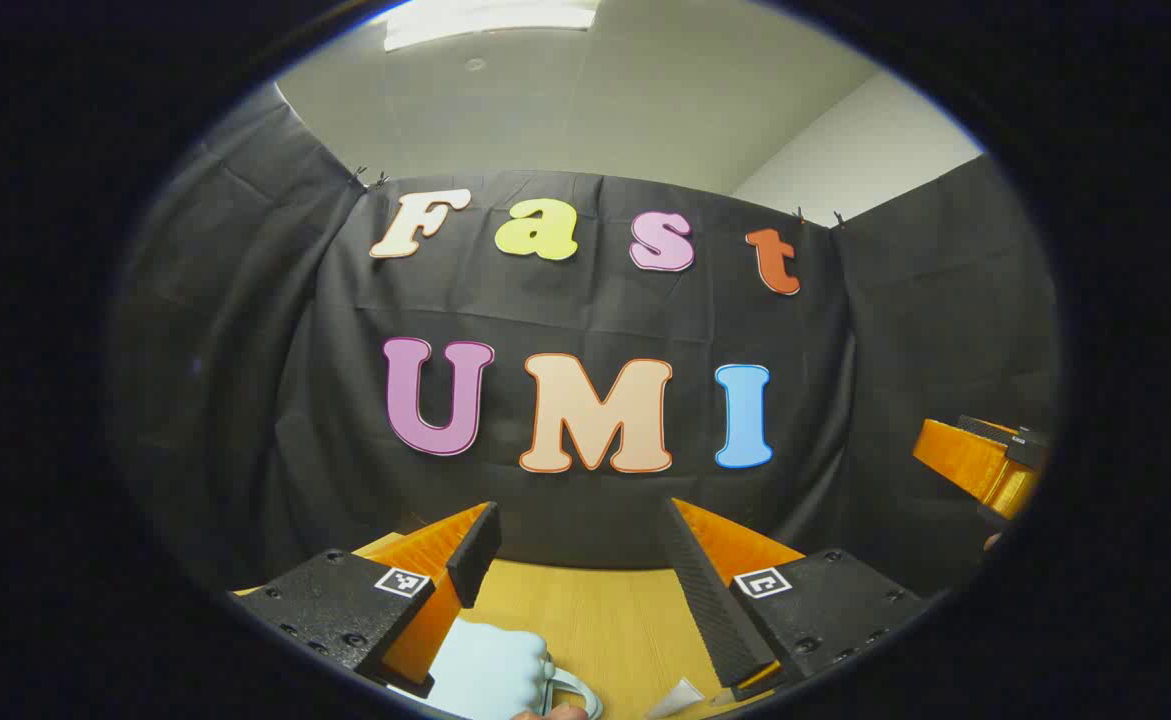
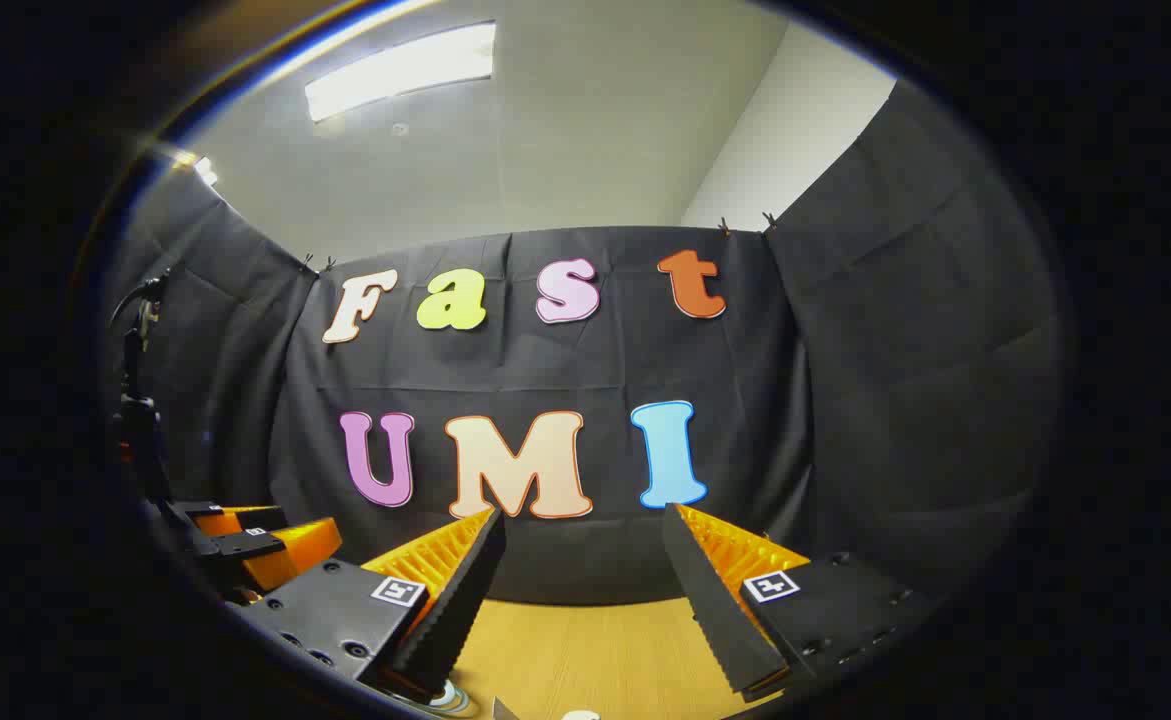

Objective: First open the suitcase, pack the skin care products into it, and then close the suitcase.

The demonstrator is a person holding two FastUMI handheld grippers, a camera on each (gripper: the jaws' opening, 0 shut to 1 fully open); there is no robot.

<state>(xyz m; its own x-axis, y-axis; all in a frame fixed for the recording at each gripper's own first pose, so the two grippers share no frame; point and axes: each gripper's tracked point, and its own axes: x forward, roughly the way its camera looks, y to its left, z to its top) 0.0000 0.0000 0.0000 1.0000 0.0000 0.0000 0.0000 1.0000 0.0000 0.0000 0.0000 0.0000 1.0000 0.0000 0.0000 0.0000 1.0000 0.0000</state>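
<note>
Right now our left gripper (image 1: pixel 581 570) hangs raised over the wooden table (image 1: pixel 605 620), its two fingers spread wide with nothing between them. Just below the inner finger on the camera's left sits a pale blue, rounded object (image 1: pixel 490 672) with a looped handle (image 1: pixel 575 692) curling off its side; we take it for the suitcase, or a small case of that kind, though so little of it shows at the bottom edge that we cannot be sure. A small white item (image 1: pixel 677 698) lies on the wood nearer the other finger, possibly one of the skin care products; it is too cropped to name.

Our right gripper (image 2: pixel 581 580) is likewise spread apart and empty, held level above the same table (image 2: pixel 595 650). At the very bottom of the right gripper view, a round glinting rim (image 2: pixel 450 697) and a white scrap (image 2: pixel 577 714) peek in, too cut off to identify. The other gripper (image 2: pixel 265 548) shows at the far left of that view, beside ours.

As for handling, we judge the blue case to be light and moulded stiff, with a smooth shell that could slip under a pinch. The handle loop looks like the safest hold for steadying it, while the lid's edge or clasp, hidden from us here, would be where to pry it open. We see no sign yet that it has been opened.
</note>
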